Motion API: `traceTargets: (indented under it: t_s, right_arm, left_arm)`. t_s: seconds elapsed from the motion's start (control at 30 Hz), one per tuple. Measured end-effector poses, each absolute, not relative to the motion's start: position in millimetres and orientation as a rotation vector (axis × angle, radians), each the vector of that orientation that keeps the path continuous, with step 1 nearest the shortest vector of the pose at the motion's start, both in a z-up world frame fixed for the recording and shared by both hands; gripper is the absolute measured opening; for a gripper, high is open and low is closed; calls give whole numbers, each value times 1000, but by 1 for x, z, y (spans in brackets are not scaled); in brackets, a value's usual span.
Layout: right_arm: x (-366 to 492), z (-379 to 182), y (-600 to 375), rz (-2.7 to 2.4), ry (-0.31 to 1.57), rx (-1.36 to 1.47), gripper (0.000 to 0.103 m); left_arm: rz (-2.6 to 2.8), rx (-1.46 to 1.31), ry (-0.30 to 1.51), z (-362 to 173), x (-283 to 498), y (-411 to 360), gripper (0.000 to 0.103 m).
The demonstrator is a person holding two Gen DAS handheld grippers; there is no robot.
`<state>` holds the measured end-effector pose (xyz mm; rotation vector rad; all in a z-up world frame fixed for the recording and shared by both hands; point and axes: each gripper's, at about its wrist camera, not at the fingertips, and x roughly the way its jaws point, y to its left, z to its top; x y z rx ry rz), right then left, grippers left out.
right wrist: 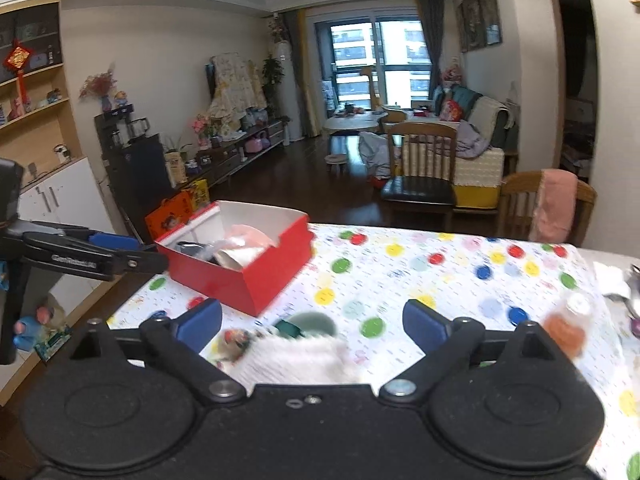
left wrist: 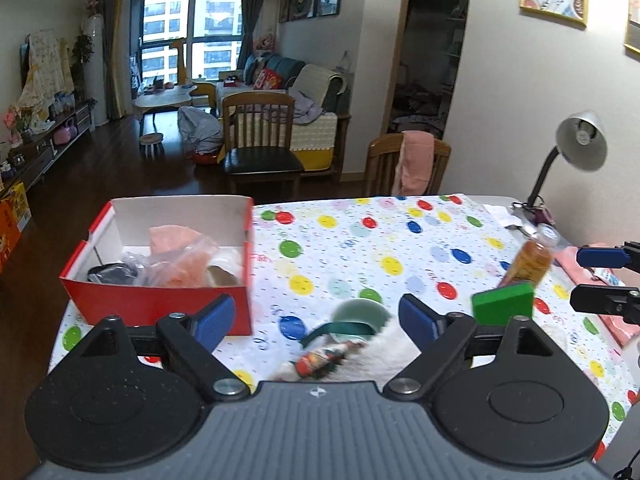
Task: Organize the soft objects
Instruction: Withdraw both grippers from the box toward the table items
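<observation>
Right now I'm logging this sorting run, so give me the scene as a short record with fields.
surface: table with dotted cloth
container: red box, open, already holding bagged items
left gripper: open, holding nothing
right gripper: open, holding nothing
soft item in front: white fluffy cloth
also on table: green block, bottle, desk lamp

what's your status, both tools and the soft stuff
Left tool open, empty. Right tool open, empty. White towel loose on table, red box part filled. Green bowl beside towel.
</observation>
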<state>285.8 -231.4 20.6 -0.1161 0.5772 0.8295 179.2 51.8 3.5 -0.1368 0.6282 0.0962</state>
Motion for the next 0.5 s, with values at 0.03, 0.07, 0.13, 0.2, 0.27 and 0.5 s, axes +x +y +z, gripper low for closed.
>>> traceTargets:
  t_s: [0.03, 0.07, 0.13, 0.2, 0.27, 0.5]
  right_arm:
    - [286, 18, -240, 814, 578, -109, 98]
    - [286, 14, -248, 801, 582, -100, 99]
    - [285, 7, -266, 771, 592, -83, 99]
    - [286, -3, -284, 738, 606, -68, 100]
    - [288, -11, -298, 701, 613, -69, 100]
    - [294, -47, -346, 578, 654, -75, 100]
  left_arm:
    - [91, -137, 624, 2, 178, 46, 100]
    - [86, -136, 618, 0, 176, 40, 103]
    - [79, -132, 617, -6, 175, 29, 103]
    - [65, -141, 633, -12, 177, 20, 103]
    - [55, -151, 643, -20, 179, 11, 103]
    - [53, -138, 688, -54, 189, -14, 103]
